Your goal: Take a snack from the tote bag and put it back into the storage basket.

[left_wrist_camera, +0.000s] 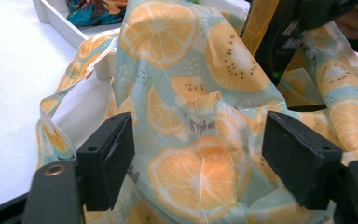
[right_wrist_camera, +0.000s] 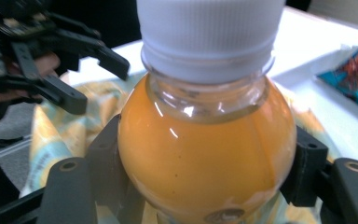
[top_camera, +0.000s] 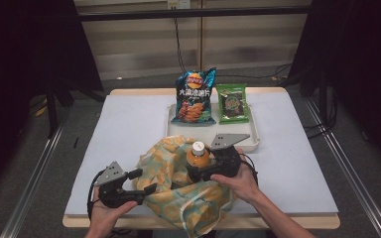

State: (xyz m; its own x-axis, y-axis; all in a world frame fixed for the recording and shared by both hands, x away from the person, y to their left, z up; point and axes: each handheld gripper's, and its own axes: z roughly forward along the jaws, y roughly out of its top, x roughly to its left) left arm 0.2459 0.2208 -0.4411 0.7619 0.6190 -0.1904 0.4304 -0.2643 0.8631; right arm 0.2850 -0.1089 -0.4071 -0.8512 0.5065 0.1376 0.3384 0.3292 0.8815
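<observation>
A cloth bag (top_camera: 178,186) printed with orange and kiwi slices lies crumpled near the table's front edge. My right gripper (top_camera: 198,171) is shut on a bottle of orange juice (top_camera: 197,156) with a white cap (right_wrist_camera: 209,32), held upright over the bag's middle. Both pads press on the bottle's round shoulder (right_wrist_camera: 205,154). My left gripper (top_camera: 141,181) is at the bag's left side, open, and its jaws stand wide apart. Bag fabric (left_wrist_camera: 191,140) bulges between the pads (left_wrist_camera: 109,158) without being pinched. The left gripper (right_wrist_camera: 98,81) also appears beyond the bottle in the right gripper view.
A white tray (top_camera: 250,144) sits behind the bag at the table's middle back. A blue chips bag (top_camera: 194,96) and a green snack packet (top_camera: 232,103) lean in it. Bare white tabletop (top_camera: 124,129) lies to the left and right.
</observation>
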